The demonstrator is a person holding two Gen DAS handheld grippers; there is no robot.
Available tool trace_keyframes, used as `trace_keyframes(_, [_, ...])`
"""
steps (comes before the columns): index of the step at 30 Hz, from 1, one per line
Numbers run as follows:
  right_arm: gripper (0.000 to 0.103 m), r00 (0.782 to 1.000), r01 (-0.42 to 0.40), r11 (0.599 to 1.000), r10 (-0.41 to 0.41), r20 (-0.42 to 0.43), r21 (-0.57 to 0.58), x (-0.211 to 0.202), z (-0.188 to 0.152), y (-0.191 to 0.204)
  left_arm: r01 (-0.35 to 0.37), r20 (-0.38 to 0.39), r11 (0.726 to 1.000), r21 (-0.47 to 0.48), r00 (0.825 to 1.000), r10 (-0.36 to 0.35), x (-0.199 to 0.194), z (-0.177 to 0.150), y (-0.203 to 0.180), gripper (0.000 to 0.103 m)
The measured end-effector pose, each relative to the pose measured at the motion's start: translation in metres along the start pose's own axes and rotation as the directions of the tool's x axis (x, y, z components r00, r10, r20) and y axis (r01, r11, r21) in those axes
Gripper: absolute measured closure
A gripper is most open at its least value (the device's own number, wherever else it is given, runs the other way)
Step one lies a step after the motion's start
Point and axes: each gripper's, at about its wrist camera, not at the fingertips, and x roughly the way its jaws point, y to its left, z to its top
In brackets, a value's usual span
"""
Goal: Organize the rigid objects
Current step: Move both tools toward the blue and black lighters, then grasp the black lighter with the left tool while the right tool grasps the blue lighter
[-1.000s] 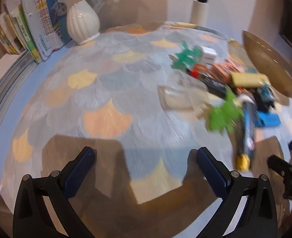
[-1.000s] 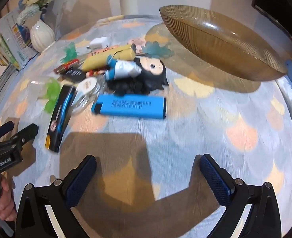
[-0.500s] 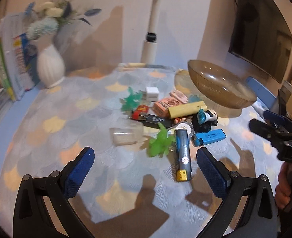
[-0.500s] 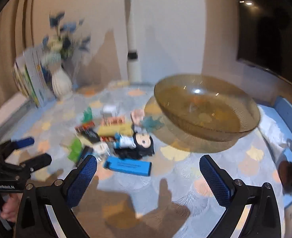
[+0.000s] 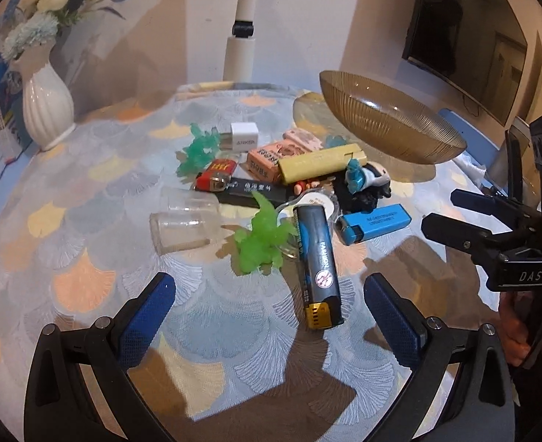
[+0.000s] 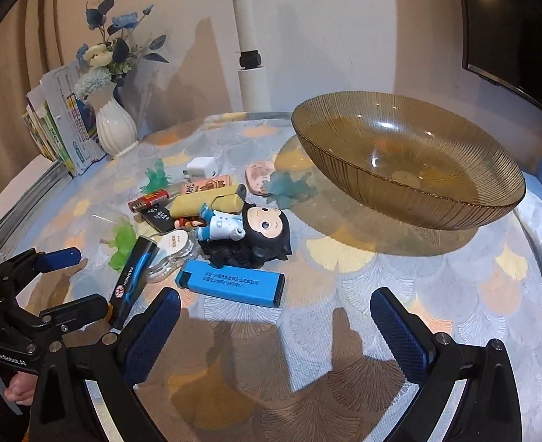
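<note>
Left gripper (image 5: 267, 309): spread wide, empty, held back from the pile so everything shows.
Right gripper (image 6: 274, 322): also wide, holding nothing.
Blue lighter (image 6: 230, 283): just ahead, between its fingers, likely first pick.
Dark lighter (image 5: 317, 258): ahead of the left fingers.
Amber bowl (image 6: 411, 162): ahead-right, empty, the probable destination.

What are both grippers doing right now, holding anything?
Left gripper: open, holding nothing, above the tablecloth.
Right gripper: open, holding nothing, near the blue lighter.
</note>
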Motion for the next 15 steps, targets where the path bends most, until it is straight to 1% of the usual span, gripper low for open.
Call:
trace_keyframes(3, [0.000, 1.000, 0.011, 1.000, -0.011, -0.014, 0.002, 0.003, 0.001, 0.000, -0.018, -0.021, 1.000, 0.004, 1.000, 0.018, 0.003, 0.000, -0.002, 0.001])
trace_keyframes(5, [0.004, 1.000, 0.014, 1.000, -0.014, -0.015, 0.000, 0.003, 0.000, 0.000, -0.030, -0.026, 0.999, 0.027, 0.999, 0.030, 0.004, 0.000, -0.007, 0.001])
trace_keyframes(6, [0.004, 1.000, 0.009, 1.000, -0.009, -0.014, -0.004, 0.002, 0.000, 0.000, -0.037, -0.029, 0.998, 0.041, 0.999, 0.038, 0.004, 0.000, -0.010, 0.001])
trace_keyframes(8, [0.004, 1.000, -0.003, 1.000, 0.002, -0.028, -0.022, 0.000, -0.002, 0.002, -0.054, -0.039, 0.997, 0.063, 0.998, 0.056, 0.005, 0.002, -0.015, 0.006])
trace_keyframes(10, [0.004, 0.995, -0.072, 0.995, 0.066, -0.078, -0.071, -0.001, -0.006, 0.004, -0.046, -0.052, 0.996, 0.073, 0.997, 0.049, 0.004, 0.006, -0.022, 0.008])
trace_keyframes(11, [0.004, 0.993, -0.082, 0.993, 0.073, -0.095, -0.089, -0.002, -0.006, 0.005, -0.029, -0.058, 0.997, 0.074, 0.998, 0.034, 0.004, 0.007, -0.026, 0.008])
trace_keyframes(12, [0.004, 0.993, -0.061, 0.991, 0.049, -0.104, -0.115, -0.003, -0.006, 0.005, -0.020, -0.061, 0.997, 0.074, 0.998, 0.024, 0.004, 0.008, -0.028, 0.010])
trace_keyframes(13, [0.004, 0.993, -0.024, 0.988, 0.006, -0.115, -0.154, -0.001, -0.004, 0.006, -0.010, -0.065, 0.997, 0.072, 0.998, 0.015, 0.006, 0.010, -0.032, 0.020])
trace_keyframes(14, [0.004, 0.992, -0.005, 0.983, -0.019, -0.128, -0.186, 0.002, -0.002, 0.007, -0.005, -0.067, 0.997, 0.071, 0.998, 0.009, 0.009, 0.011, -0.034, 0.038])
trace_keyframes(15, [0.004, 0.989, 0.002, 0.975, -0.035, -0.144, -0.222, 0.007, 0.000, 0.008, 0.002, -0.080, 0.998, 0.069, 0.997, 0.003, 0.014, 0.012, -0.036, 0.044])
